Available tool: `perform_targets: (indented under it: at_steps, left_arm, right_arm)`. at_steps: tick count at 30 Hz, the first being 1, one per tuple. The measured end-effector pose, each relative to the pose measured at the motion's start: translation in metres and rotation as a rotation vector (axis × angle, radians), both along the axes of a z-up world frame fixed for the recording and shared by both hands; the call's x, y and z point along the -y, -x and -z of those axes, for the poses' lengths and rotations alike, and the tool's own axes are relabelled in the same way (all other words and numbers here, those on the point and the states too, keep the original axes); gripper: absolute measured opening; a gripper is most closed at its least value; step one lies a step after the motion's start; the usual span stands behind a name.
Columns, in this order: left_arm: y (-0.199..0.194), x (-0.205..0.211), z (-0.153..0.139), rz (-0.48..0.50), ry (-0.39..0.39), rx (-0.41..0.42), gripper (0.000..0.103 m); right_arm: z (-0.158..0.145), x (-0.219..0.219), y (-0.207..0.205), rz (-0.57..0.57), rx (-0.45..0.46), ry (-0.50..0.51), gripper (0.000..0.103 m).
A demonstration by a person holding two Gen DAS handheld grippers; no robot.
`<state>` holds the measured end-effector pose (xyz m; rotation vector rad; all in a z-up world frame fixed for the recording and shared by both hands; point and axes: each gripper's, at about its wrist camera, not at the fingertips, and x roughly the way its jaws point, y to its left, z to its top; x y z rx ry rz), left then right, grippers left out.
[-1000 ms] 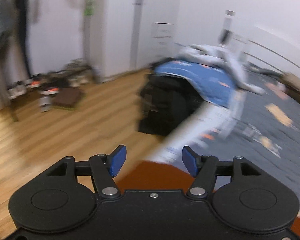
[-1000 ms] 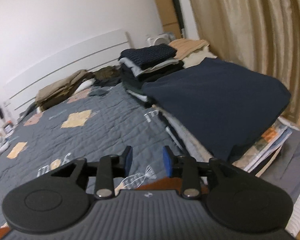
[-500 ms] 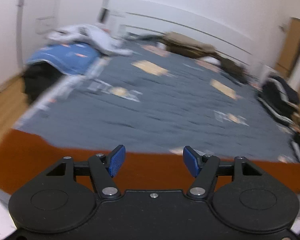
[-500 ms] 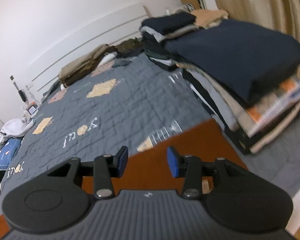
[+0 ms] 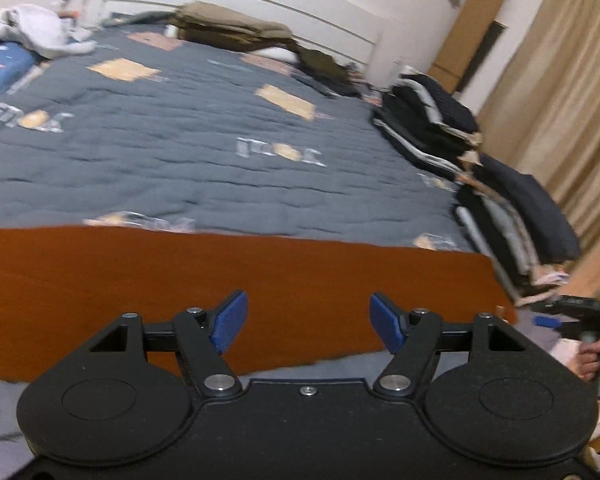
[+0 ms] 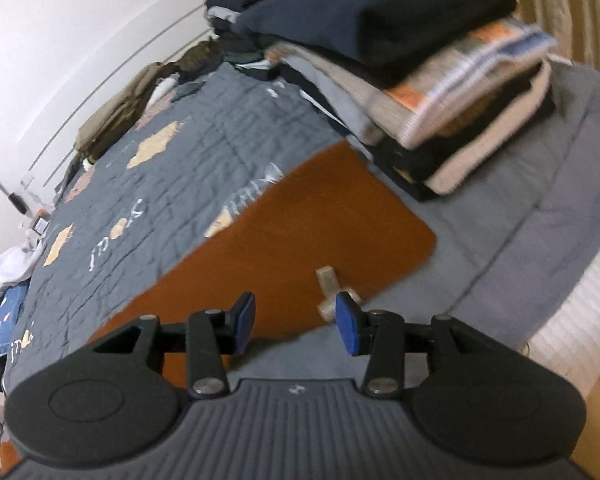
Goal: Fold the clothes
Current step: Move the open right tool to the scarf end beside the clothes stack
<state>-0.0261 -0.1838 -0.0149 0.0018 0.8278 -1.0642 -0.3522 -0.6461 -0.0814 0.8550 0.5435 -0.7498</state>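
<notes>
Bed point(image 5: 188, 168) with grey quilt; orange garment point(image 5: 220, 280) flat at near edge, blurred, partly hidden. Left claw point(image 5: 306, 322) opening, empty. Right claw point(image 6: 296, 324) parted, empty above garment corner.

Dim, warm indoor light with soft shadows and no glare. Both views bend strongly toward their dark rounded corners. Motion blur smears the quilt point(image 5: 204, 160) and the stacked clothes point(image 6: 440, 92); only the near black tool bodies look sharp.

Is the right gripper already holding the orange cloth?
No, the right gripper hangs open above the orange cloth, nothing between its pads.
</notes>
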Motion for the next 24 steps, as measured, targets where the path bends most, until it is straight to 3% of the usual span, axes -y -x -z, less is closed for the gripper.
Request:
perform_targets:
  at_steps: [7, 16, 24]
  left_arm:
    - [0.048, 0.047, 0.006, 0.117, -0.014, 0.007, 0.067]
    - [0.090, 0.088, 0.002, 0.224, -0.005, 0.027, 0.069]
    - [0.113, 0.113, 0.004, 0.292, -0.047, 0.072, 0.069]
  right_arm:
    - [0.028, 0.018, 0.012, 0.047, -0.022, -0.026, 0.043]
    - [0.054, 0.051, 0.027, 0.127, 0.030, -0.042, 0.043]
    - [0.068, 0.062, 0.019, 0.108, 0.024, -0.058, 0.044]
